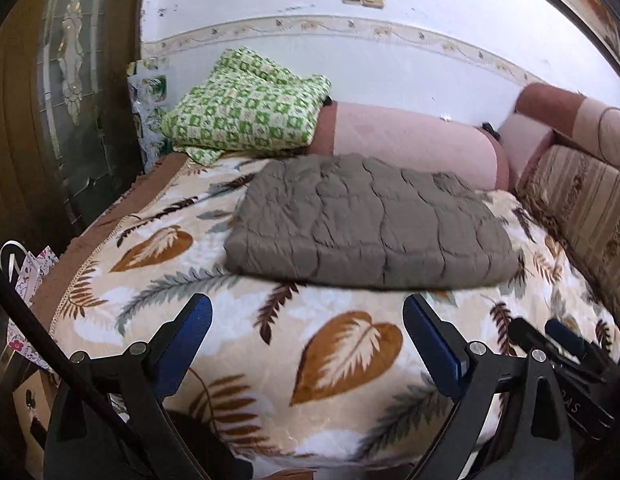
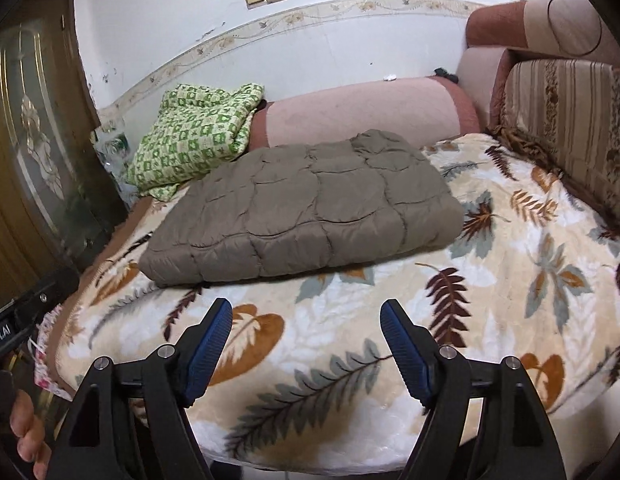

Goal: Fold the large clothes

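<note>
- Soft, even indoor light in both views; no single source shows itself, and the white wall (image 1: 389, 64) reads bright without blowing out.
- Left edge goes dim: the dark door (image 1: 38, 120) catches small glints on its gold trim.
- Shadows are faint, just a thin dark band under the near edge of the grey quilt (image 2: 298, 208).
- Strong fisheye bend here, with the wall border (image 1: 349, 26) arcing like a bow and black corners ringing each frame.
- Motion blur in the left wrist view smears the quilt's near edge and the right gripper (image 1: 557, 344) at lower right.
- The right wrist view is sharper; quilt stitching is crisp, and only the far edges soften.
</note>
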The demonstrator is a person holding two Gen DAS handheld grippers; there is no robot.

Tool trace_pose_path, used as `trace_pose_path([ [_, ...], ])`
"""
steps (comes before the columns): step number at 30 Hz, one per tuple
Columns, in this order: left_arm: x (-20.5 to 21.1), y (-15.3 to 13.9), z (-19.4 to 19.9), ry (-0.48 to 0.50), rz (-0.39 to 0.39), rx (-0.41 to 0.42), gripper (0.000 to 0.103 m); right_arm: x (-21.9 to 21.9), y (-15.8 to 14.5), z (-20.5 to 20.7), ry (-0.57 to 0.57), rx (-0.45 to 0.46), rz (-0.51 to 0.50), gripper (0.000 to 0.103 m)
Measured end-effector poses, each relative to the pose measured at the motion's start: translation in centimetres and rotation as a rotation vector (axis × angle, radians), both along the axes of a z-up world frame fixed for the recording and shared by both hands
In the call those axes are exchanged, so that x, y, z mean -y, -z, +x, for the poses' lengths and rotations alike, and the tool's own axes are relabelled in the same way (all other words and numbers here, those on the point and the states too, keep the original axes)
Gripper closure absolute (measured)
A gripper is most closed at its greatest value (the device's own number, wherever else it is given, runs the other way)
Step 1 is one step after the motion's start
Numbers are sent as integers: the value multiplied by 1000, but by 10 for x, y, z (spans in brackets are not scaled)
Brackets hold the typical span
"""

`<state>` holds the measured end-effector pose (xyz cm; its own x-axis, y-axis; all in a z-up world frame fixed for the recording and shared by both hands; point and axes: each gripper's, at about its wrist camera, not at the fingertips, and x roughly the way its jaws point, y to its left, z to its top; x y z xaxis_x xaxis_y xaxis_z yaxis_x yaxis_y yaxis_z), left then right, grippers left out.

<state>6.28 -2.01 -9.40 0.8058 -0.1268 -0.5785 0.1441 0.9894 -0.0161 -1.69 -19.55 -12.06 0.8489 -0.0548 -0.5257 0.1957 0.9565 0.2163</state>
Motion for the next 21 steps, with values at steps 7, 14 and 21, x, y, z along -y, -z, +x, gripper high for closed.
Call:
trace_pose_path([
  [7, 12, 7, -5, 22, 27, -25, 7, 10, -1, -9, 58, -4, -7, 20],
  [14, 13, 14, -1, 3, 49, -51, 7, 10, 6, -6, 66, -41, -16, 20],
  [21, 15, 23, 5, -20, 83, -77, 7, 9, 12, -2, 71, -65, -27, 20],
])
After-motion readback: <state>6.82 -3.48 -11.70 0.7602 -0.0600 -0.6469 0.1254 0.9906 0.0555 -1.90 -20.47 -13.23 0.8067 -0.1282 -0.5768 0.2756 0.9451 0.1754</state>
